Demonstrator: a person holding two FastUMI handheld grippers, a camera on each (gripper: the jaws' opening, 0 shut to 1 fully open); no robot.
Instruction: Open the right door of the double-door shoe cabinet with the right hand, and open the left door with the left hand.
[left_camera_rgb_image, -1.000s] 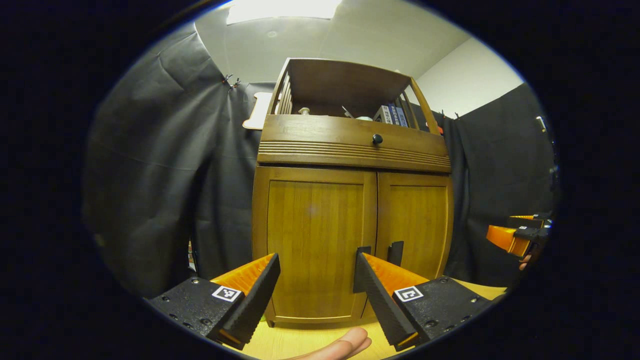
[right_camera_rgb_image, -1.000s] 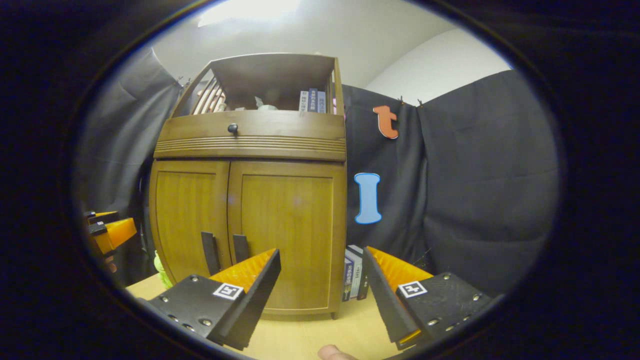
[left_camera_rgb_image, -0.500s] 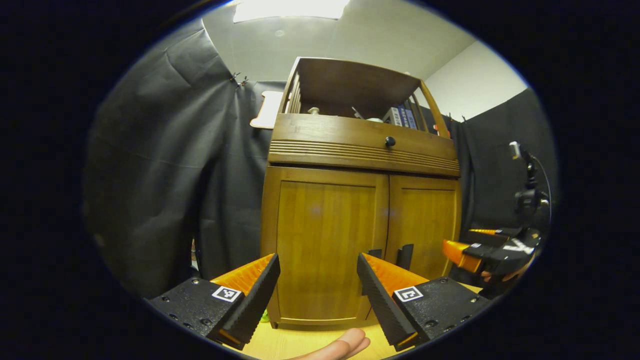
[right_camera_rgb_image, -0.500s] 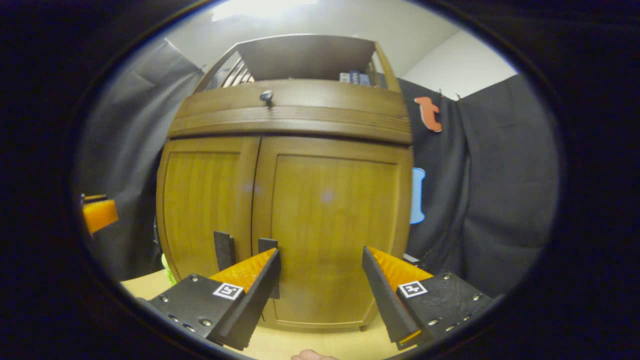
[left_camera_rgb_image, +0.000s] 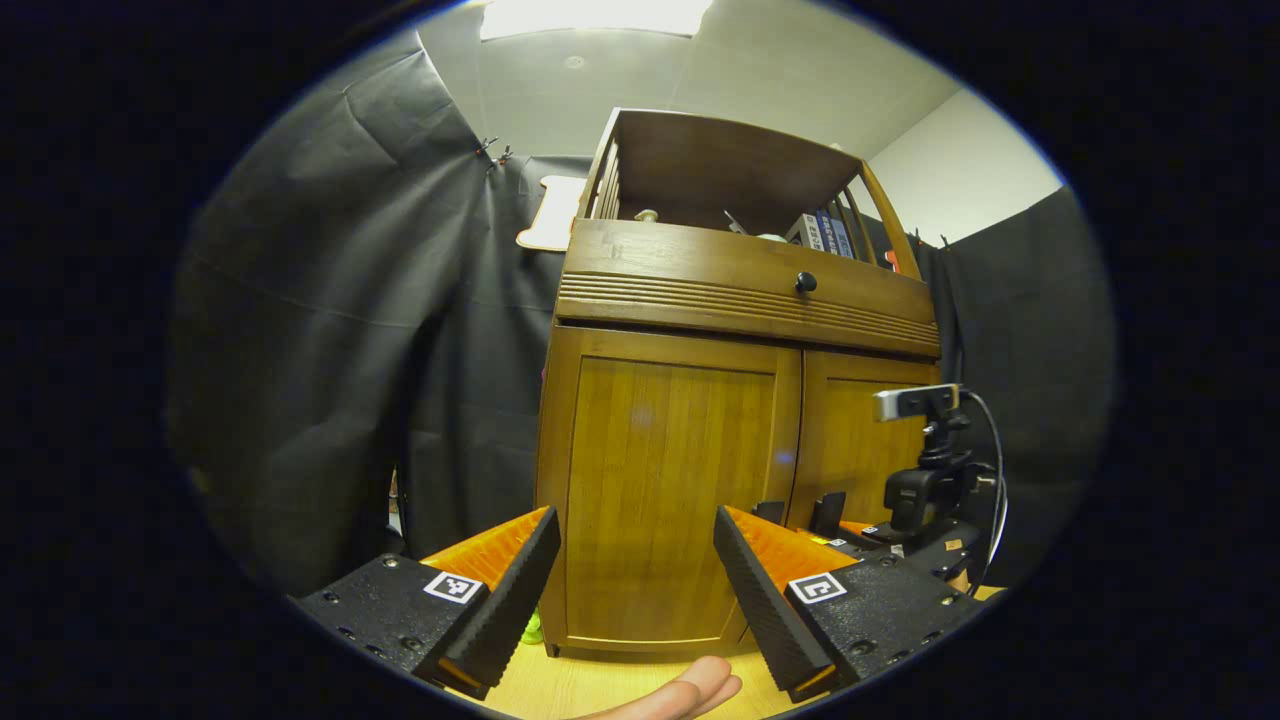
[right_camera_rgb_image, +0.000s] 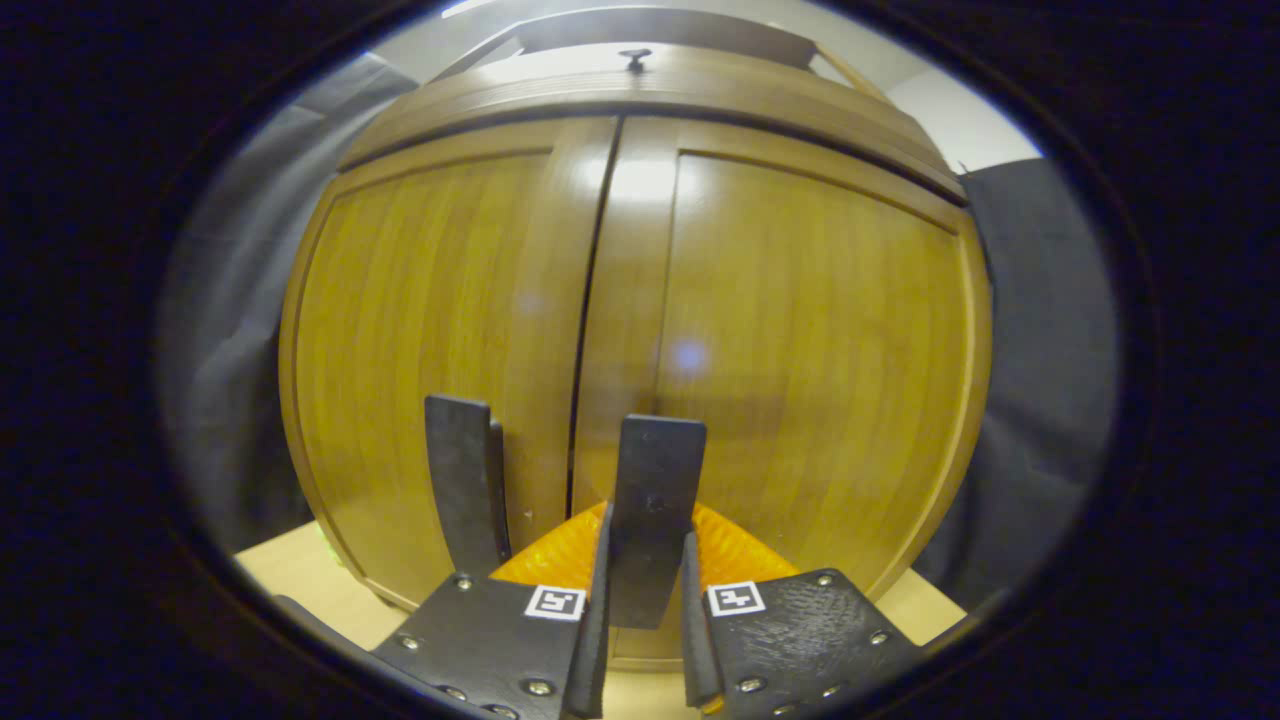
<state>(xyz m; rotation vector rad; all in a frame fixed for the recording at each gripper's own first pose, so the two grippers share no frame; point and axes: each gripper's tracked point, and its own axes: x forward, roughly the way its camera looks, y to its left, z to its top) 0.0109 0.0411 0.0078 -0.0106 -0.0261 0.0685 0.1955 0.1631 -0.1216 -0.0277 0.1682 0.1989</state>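
1. Two fingers of our right gripper (right_camera_rgb_image: 645, 590) are clamped on the right handle (right_camera_rgb_image: 655, 500), one on each side of the dark upright bar, low on the right door (right_camera_rgb_image: 800, 380). We see this gripper again in the left gripper view (left_camera_rgb_image: 850, 530), down at the handles, with a small camera (left_camera_rgb_image: 915, 402) on its mount above it.

2. Our left gripper (left_camera_rgb_image: 635, 575) is spread wide and grasps nothing. It hangs short of the cabinet (left_camera_rgb_image: 740, 290), its fingers framing the lower part of the left door (left_camera_rgb_image: 665, 490). A fingertip (left_camera_rgb_image: 690, 690) of the holding hand shows beneath it, over the floor (left_camera_rgb_image: 600, 680).

3. Step in hand, by our judgement: the right door is gripped but not yet swung. Both doors lie flush, with a thin dark seam (right_camera_rgb_image: 590, 330) between them.

4. Next move for the right side: we pull the handle toward us along an arc about the hinge on the door's outer edge. Hold the clamp firm; the bar looks smooth and could slip out.

5. Next move for the left side: we shift toward the left handle (right_camera_rgb_image: 460, 480), which stands just beside the right one across the seam, then close on it.

6. Pose: the right gripper points level at the doors, very close, fingers side by side. The left gripper points slightly upward from low down, farther back.

7. Caution: the two handles stand close together, so we judge the grippers may crowd each other.
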